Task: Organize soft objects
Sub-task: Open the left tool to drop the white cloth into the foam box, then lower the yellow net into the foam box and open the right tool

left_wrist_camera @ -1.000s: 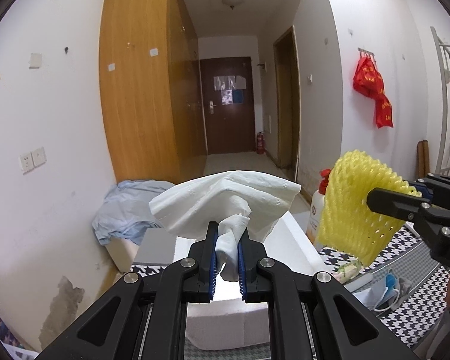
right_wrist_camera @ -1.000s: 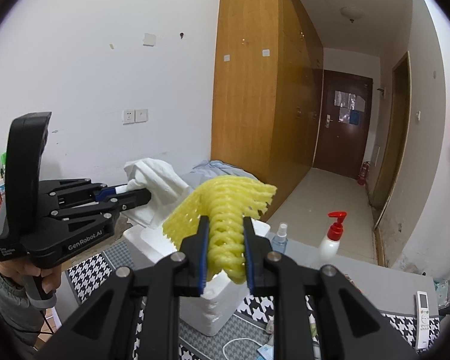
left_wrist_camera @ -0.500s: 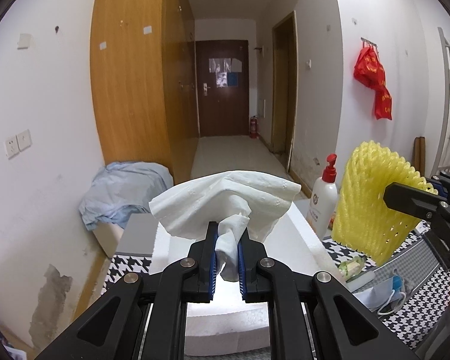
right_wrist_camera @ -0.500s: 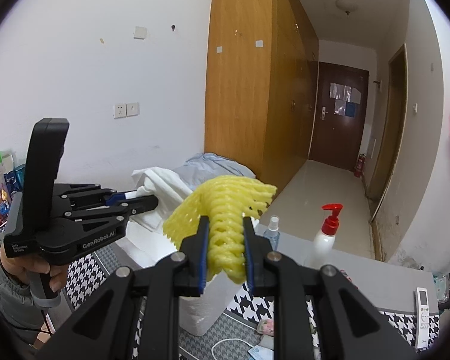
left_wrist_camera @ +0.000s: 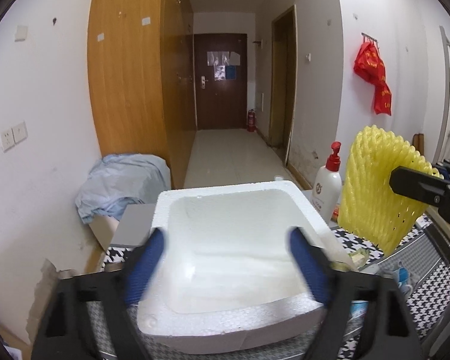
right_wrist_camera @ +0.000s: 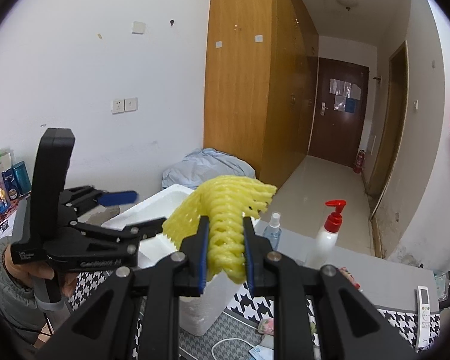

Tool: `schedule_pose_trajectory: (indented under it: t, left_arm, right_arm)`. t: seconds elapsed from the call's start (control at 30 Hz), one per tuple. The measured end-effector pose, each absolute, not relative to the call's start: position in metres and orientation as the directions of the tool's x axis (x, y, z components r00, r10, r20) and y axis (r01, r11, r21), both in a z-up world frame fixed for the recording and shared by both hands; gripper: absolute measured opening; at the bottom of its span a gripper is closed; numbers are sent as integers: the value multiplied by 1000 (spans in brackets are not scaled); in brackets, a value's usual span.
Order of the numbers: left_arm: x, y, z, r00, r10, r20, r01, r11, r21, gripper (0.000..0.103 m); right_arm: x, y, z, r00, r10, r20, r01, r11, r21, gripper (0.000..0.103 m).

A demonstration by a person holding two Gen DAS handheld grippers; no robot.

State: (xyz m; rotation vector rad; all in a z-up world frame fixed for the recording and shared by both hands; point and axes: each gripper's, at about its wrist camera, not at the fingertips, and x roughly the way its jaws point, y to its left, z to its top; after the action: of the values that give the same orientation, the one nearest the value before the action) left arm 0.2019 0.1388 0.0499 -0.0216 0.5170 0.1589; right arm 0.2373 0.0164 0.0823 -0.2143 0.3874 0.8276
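Observation:
A white foam box [left_wrist_camera: 225,315] stands on the houndstooth table, seen from above in the left wrist view; its inside looks white and I cannot make out the tissue in it. My left gripper [left_wrist_camera: 226,262] is open over the box, its blue pads blurred; it also shows in the right wrist view [right_wrist_camera: 129,213]. My right gripper [right_wrist_camera: 225,252] is shut on a yellow foam net [right_wrist_camera: 225,210], held up to the right of the box [right_wrist_camera: 153,210]. The net also shows in the left wrist view [left_wrist_camera: 375,192].
A white pump bottle with a red top [left_wrist_camera: 328,184] and a small spray bottle [right_wrist_camera: 272,228] stand behind the box. A remote control [right_wrist_camera: 424,315], a cable and a face mask [right_wrist_camera: 262,352] lie on the table. A blue cloth heap [left_wrist_camera: 120,180] lies by the wall.
My left gripper has opened and no longer holds the white tissue, which has dropped out of sight. It has tilted down over the foam box. My right gripper still holds the yellow net.

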Motion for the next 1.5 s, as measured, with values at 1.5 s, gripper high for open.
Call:
schedule_pose_trajectory:
  t: [1.5]
  left_arm:
    - [146, 187, 54, 852, 315, -418, -331, 943, 37, 102]
  right_arm:
    - [255, 80, 66, 530, 684, -501, -788, 615, 6, 24]
